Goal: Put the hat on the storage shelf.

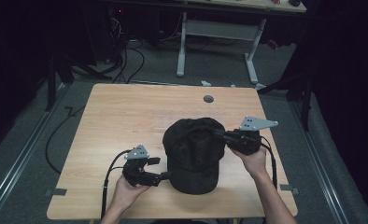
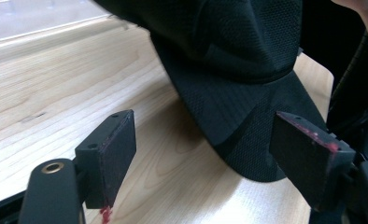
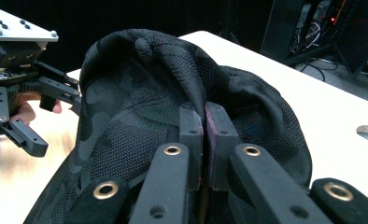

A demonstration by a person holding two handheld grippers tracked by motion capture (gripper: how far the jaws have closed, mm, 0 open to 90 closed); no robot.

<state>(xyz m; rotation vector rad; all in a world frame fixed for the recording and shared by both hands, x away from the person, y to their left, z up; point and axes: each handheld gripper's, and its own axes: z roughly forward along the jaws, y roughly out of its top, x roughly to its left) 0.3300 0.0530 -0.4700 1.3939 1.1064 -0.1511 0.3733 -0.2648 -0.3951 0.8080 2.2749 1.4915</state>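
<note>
A black mesh cap point(image 1: 193, 151) lies on the wooden table point(image 1: 126, 116), its brim toward the near edge. My right gripper point(image 1: 221, 135) comes in from the right and is shut on a raised fold of the crown; in the right gripper view the cap point(image 3: 140, 107) bunches up between the right gripper's point(image 3: 204, 114) pads. My left gripper point(image 1: 166, 176) sits at the brim's left edge, open. In the left gripper view the brim point(image 2: 247, 116) reaches in between the left gripper's point(image 2: 205, 128) wide-apart jaws, and neither pad presses on it.
A round grey grommet point(image 1: 208, 99) is set in the table's far side. Beyond the table stands a desk with white legs point(image 1: 182, 46), with cables point(image 1: 126, 60) on the floor. Bare wood lies left of the cap.
</note>
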